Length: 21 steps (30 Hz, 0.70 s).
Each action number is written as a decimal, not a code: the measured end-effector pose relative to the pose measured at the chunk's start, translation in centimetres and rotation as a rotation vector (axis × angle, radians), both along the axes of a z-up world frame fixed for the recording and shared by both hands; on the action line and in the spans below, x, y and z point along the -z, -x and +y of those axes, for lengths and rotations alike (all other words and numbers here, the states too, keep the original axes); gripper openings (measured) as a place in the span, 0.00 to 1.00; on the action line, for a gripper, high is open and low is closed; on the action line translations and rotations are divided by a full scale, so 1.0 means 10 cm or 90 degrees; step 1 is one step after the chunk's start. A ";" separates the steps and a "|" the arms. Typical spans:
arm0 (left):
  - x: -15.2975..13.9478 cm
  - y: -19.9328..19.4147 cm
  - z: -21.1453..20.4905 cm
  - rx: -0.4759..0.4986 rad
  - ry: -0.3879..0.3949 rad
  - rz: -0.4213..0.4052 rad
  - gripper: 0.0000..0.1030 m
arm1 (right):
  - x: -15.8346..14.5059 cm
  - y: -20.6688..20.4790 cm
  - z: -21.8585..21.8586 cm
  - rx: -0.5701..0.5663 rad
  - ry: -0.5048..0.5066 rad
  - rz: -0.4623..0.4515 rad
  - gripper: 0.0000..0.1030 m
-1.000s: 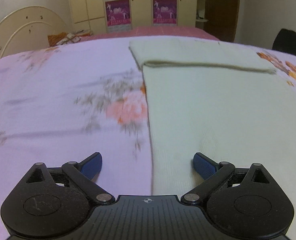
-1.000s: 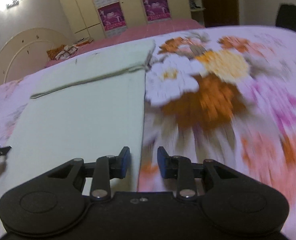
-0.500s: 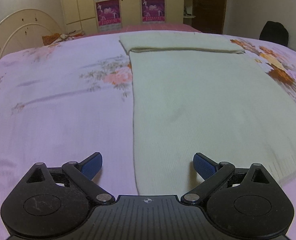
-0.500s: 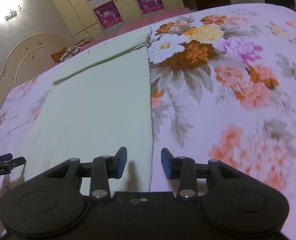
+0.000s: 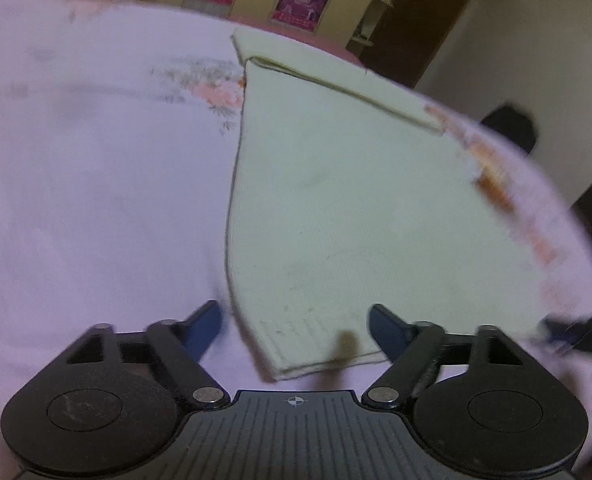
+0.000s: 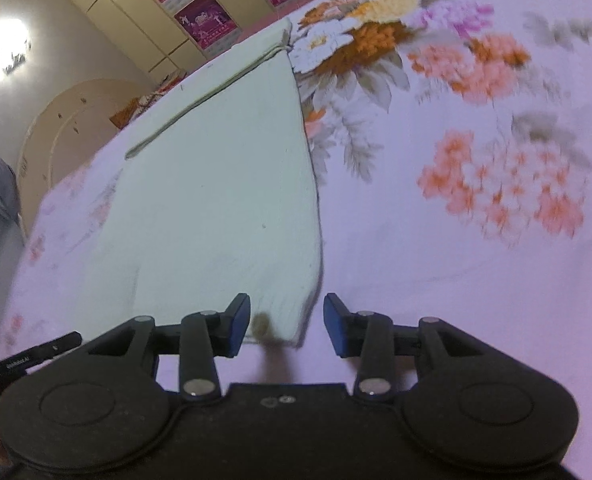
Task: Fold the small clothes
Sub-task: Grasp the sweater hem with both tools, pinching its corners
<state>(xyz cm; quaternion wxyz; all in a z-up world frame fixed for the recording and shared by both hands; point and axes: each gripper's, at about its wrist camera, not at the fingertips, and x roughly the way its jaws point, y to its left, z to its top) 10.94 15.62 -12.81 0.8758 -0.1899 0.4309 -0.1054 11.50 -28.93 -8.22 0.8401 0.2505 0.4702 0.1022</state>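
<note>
A pale cream knitted garment (image 5: 335, 200) lies flat on the flowered bedsheet, its far end folded over in a band. My left gripper (image 5: 294, 330) is open, its blue fingertips straddling the garment's near left corner. My right gripper (image 6: 287, 330) is open, its blue fingertips either side of the near right corner of the garment (image 6: 224, 200). Neither holds the cloth. The right gripper shows blurred at the left wrist view's right edge (image 5: 575, 332), and the left one at the right wrist view's left edge (image 6: 36, 354).
The bed (image 6: 475, 160) has a pink flowered sheet, with a curved headboard (image 6: 68, 128) at the far left. Wardrobes with pink posters (image 5: 303, 0) stand behind. A dark doorway (image 5: 411, 24) and a dark object (image 5: 509, 128) lie beyond the bed's right side.
Both grippers have drawn back to the garment's near edge and now bracket its two near corners. The right jaws have opened wider. Both views are tilted and blurred.
</note>
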 end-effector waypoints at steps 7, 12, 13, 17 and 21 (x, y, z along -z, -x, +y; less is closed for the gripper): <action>0.26 -0.13 0.19 -0.012 0.202 0.057 0.52 | 0.12 -0.06 -0.13 0.022 -0.111 0.020 0.39; 0.30 -0.18 0.15 -0.018 0.202 0.045 0.52 | 0.18 -0.14 -0.20 0.034 -0.144 0.021 0.34; 0.30 -0.20 0.14 -0.019 0.200 0.044 0.52 | 0.20 -0.16 -0.22 0.035 -0.152 0.021 0.34; 0.30 -0.23 0.07 -0.015 0.150 0.036 0.26 | 0.22 -0.26 -0.22 0.023 -0.146 0.021 0.14; 0.31 -0.26 0.08 -0.031 0.122 0.032 0.04 | 0.19 -0.30 -0.08 -0.017 -0.076 0.012 0.04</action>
